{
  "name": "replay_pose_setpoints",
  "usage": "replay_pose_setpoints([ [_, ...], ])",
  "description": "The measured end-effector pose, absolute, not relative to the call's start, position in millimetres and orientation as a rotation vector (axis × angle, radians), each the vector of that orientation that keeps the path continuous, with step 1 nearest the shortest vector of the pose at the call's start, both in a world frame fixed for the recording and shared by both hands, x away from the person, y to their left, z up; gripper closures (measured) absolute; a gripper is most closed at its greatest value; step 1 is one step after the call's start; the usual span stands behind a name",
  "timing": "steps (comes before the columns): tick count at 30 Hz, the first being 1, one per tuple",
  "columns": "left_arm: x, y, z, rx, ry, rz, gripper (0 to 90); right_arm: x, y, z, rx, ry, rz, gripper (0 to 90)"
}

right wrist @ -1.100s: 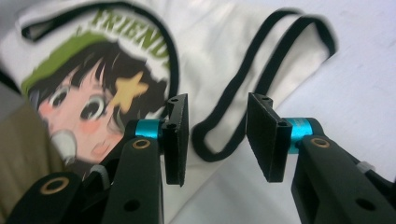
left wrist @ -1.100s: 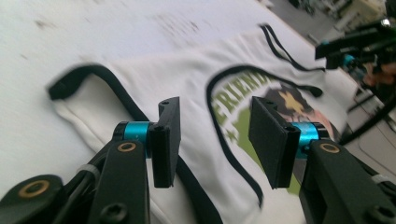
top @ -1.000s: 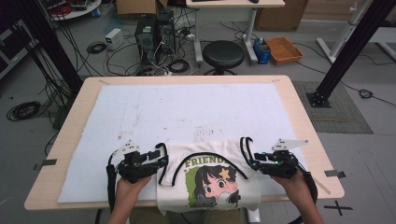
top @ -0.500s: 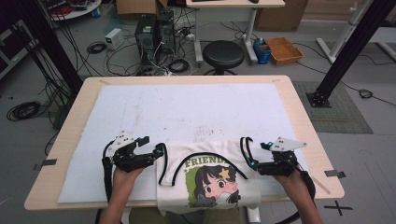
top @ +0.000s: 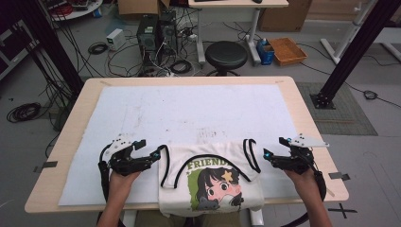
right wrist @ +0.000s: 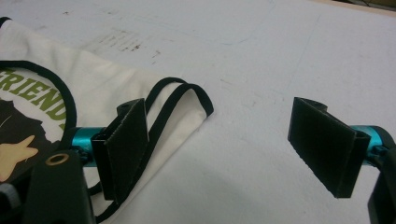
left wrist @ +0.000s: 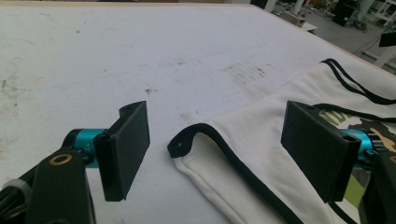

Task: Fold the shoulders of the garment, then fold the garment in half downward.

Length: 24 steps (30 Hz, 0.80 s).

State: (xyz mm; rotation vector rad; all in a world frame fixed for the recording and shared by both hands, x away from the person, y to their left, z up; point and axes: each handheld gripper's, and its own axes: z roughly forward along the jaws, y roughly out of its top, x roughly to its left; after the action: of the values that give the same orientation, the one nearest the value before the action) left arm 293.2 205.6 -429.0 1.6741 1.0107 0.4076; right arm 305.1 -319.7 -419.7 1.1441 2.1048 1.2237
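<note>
High view: one surface (top: 189, 113) under a white mat carries one cream shirt (top: 208, 182) at lower centre, spread flat, hem over the near edge; laying-out looks done, any folding remains. Two tongs flank it: left tongs (top: 158, 152) and right tongs (top: 265, 153) have just been opening, jaws wide, holding nothing, each beside a black-trimmed sleeve corner.

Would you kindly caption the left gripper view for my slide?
Open left claw straddling the black-trimmed shoulder corner of a white printed tank top on the white mat.
</note>
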Motion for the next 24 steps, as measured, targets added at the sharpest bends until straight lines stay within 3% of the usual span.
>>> replay_pose_setpoints([
  [15,301,204,-422,1.687,1.037,0.427,23.6,304,-314,-423,1.131,2.139,1.217,20.0],
  [24,326,197,-414,1.770,1.046,0.403,23.8,317,-305,-420,1.154,2.132,1.240,20.0],
])
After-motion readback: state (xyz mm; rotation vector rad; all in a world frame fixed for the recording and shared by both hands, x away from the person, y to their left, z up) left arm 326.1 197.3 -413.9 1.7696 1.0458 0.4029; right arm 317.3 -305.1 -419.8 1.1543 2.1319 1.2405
